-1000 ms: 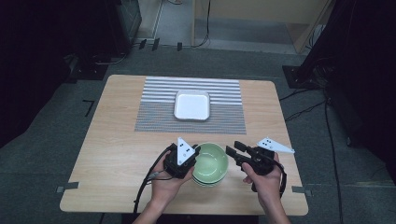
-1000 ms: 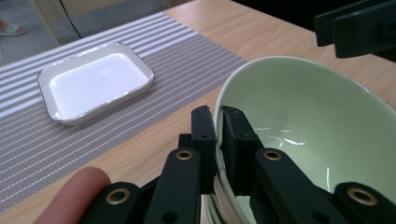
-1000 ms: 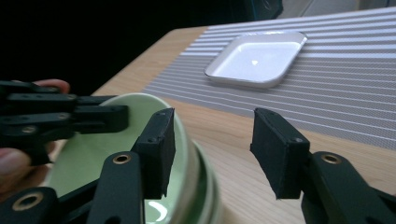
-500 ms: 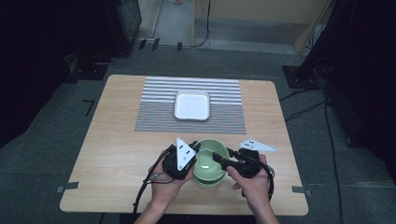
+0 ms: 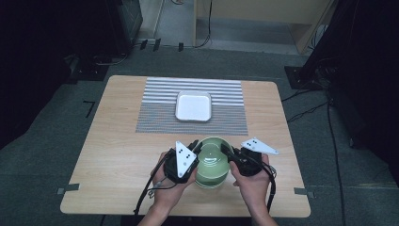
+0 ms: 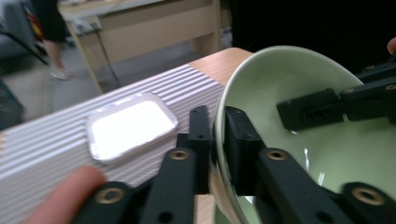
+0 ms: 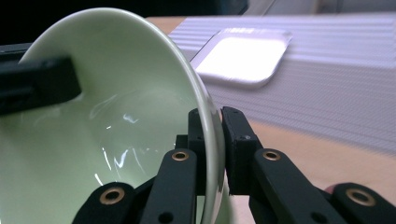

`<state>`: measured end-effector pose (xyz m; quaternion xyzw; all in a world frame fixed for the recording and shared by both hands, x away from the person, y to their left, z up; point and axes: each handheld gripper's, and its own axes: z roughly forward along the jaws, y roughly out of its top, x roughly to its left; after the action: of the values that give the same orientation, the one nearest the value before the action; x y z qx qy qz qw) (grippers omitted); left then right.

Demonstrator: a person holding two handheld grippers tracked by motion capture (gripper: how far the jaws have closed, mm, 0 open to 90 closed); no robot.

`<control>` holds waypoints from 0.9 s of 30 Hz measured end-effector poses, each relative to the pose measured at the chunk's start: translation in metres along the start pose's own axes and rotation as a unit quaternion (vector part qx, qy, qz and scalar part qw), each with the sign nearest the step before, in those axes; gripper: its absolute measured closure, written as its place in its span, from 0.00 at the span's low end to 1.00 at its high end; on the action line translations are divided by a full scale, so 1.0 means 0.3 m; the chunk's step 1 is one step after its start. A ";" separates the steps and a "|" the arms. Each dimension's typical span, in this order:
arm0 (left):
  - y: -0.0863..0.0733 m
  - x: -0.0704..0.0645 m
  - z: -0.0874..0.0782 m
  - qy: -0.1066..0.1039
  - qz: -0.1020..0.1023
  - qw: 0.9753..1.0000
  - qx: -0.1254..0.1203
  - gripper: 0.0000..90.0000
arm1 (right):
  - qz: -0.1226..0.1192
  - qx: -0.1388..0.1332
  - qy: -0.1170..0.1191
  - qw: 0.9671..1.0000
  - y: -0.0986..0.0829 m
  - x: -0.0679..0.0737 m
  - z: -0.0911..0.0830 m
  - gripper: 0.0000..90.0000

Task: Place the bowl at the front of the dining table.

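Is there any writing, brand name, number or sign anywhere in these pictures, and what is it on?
None can be read.
The green bowl, the white tray and the striped mat are plain, with no print.
The grey plates on the left gripper and the right gripper carry a few small dark dots, not letters or numbers.
The black jaws in both gripper views bear only brass-coloured rivets.
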<state>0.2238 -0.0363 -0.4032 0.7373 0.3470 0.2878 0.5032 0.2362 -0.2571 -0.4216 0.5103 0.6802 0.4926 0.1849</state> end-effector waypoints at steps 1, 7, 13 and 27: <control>0.001 0.008 -0.002 -0.005 -0.011 1.000 0.003 0.68 | -0.004 -0.007 -0.004 1.000 0.007 -0.001 -0.005 0.93; 0.008 0.044 -0.031 -0.005 -0.027 0.999 0.032 0.16 | -0.012 -0.031 -0.002 0.999 0.051 -0.022 -0.024 0.93; 0.010 0.112 -0.083 -0.022 -0.061 0.997 0.031 0.11 | -0.020 -0.027 0.001 0.999 0.060 -0.015 0.014 0.93; -0.075 0.325 -0.194 0.027 -0.103 0.994 0.022 0.06 | -0.008 -0.045 -0.013 0.999 0.128 -0.050 0.071 0.93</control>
<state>0.2316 0.0791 -0.3981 0.7007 0.4407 0.2469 0.5038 0.2780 -0.2602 -0.4018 0.5023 0.6588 0.5146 0.2209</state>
